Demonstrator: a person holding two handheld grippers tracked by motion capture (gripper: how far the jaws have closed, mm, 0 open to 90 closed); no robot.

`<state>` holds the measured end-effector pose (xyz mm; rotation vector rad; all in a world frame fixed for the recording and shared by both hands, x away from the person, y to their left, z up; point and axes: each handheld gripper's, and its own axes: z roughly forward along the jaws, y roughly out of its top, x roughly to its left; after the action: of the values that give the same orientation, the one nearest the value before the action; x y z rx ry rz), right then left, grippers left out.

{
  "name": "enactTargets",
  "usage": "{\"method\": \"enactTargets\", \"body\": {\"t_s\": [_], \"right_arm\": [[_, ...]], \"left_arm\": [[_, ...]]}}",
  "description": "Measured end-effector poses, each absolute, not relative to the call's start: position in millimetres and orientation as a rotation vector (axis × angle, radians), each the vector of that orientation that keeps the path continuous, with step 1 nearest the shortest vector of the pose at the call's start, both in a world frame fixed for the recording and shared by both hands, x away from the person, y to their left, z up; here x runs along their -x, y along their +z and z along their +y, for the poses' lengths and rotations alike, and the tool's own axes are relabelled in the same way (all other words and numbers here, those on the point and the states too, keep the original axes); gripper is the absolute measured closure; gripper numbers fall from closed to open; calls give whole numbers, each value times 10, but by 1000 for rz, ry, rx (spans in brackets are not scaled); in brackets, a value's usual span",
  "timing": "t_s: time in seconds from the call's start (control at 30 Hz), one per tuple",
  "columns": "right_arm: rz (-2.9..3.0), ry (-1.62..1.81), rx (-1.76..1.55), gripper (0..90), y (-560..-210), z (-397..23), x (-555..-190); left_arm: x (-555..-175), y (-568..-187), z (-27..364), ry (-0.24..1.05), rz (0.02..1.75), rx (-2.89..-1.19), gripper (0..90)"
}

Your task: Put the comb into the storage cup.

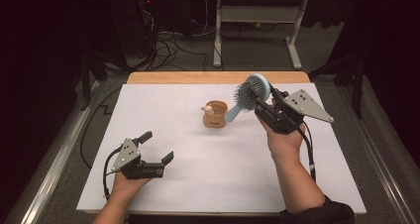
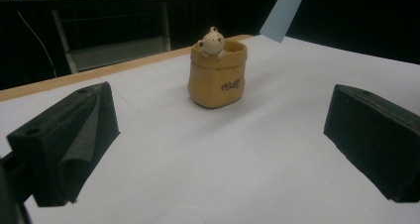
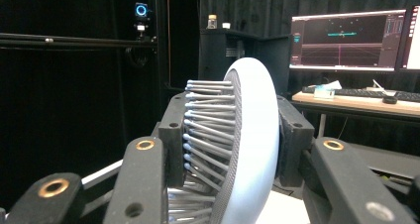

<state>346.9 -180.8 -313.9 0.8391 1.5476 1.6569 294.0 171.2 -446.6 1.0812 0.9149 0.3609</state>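
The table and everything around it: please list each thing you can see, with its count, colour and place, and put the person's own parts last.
table: one, white top with a wooden far edge, centre.
pot: one, tan, shaped like a small sack, mid-table, a small cream figure at its rim.
hairbrush: one, light blue with grey bristles, held above the table, right of the pot.
monitors: two, lit, on a desk in the right gripper view.
keyboard: one, dark, on that desk.
left hand-held gripper: one, black, open, low at front left.
right hand-held gripper: one, black, shut on the hairbrush's head.
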Motion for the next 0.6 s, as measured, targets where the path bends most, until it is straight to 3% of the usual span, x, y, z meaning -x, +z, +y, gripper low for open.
{"method": "enactTargets", "body": {"t_s": [0.6], "right_arm": [[1541, 1652, -847, 592, -3114, -1678, -3664]], "left_arm": [[-2934, -4465, 1702, 353, 913, -1079, 13]]}}
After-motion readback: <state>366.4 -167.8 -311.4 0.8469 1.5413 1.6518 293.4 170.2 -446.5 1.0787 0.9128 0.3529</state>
